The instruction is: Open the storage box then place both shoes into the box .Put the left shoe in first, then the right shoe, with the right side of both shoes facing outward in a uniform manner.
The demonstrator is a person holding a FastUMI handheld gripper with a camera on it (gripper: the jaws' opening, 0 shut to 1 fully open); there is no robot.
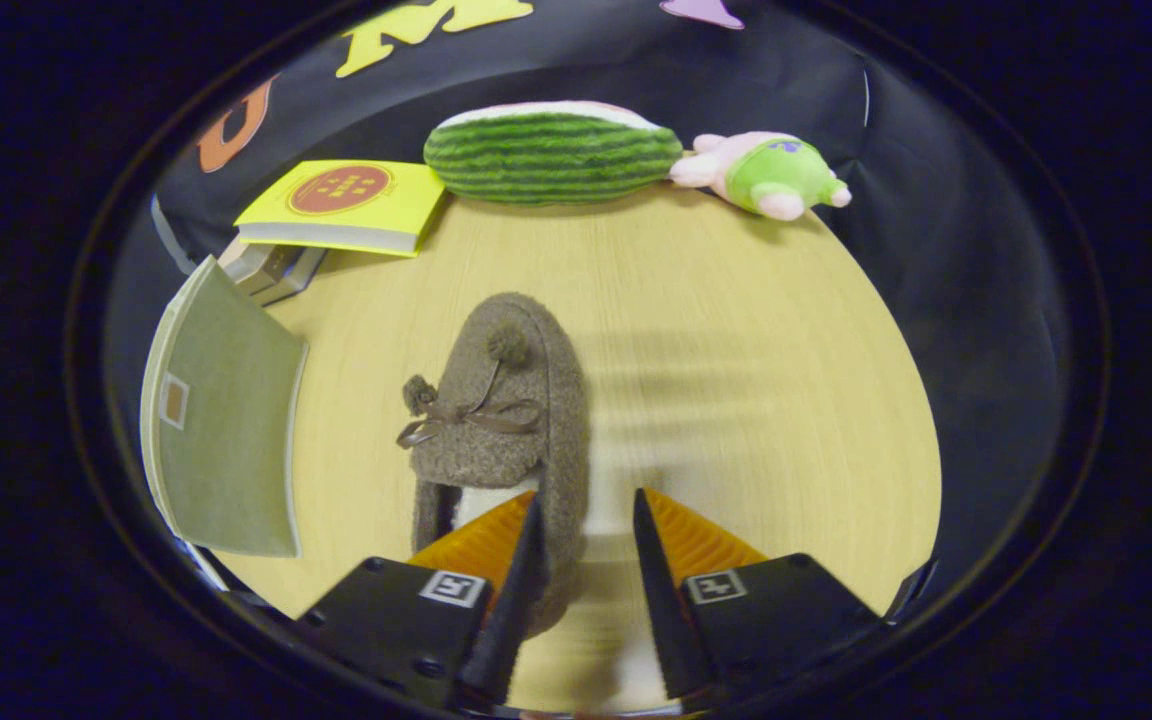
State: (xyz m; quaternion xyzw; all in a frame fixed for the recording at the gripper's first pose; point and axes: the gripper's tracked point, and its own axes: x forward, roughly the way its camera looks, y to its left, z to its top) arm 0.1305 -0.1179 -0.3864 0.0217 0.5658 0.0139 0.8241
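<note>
A brown fuzzy shoe [511, 400] with a bow and two pom-poms lies on the wooden table [736, 380], toe pointing away from me. My gripper [587, 495] is open at the shoe's heel end. The left finger [496, 545] sits over the shoe's opening and the right finger [681, 540] is outside it, so the shoe's right side wall stands between them. Neither pad visibly presses on it. To the left of the shoe stands the storage box [221, 420], showing an olive-green panel with a pale rim and a small label. I cannot tell if it is open.
Along the table's far edge lie a yellow book [346, 205] on a small stack, a striped watermelon plush [551, 152] and a pink-and-green plush toy [766, 175]. Bare wood stretches to the right of the shoe.
</note>
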